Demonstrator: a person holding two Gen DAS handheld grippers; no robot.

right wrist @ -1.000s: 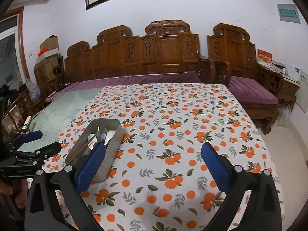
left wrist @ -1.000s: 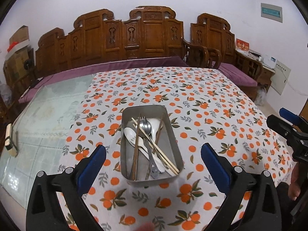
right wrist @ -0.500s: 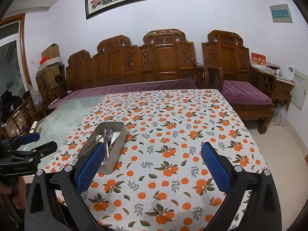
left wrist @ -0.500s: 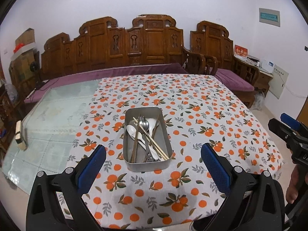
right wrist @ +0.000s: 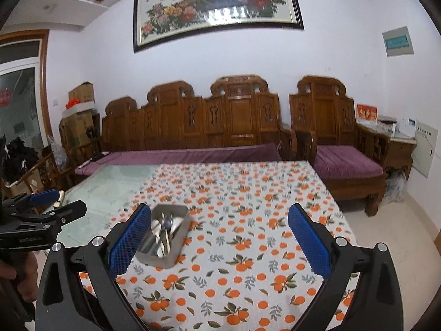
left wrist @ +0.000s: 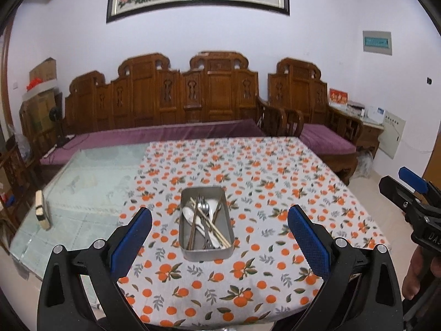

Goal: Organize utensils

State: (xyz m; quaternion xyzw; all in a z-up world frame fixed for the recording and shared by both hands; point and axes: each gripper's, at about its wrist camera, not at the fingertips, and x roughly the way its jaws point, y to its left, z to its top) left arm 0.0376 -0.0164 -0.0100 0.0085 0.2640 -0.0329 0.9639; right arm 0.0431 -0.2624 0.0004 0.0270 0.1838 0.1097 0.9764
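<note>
Now the rectangular grey metal tray (left wrist: 206,253) sits near the front edge of the table with the orange-patterned cloth (left wrist: 275,187), holding a tangle of spoons, a fork and wooden chopsticks (left wrist: 205,222). Both the left gripper (left wrist: 219,237) and the right gripper (right wrist: 219,237) hang spread wide and empty, well apart from it. I judge that crossed chopsticks may drag a neighbour out, or the light tray may slide.

both wrist views back from the table's near edge, sharing the tray (left wrist: 205,252)
</note>
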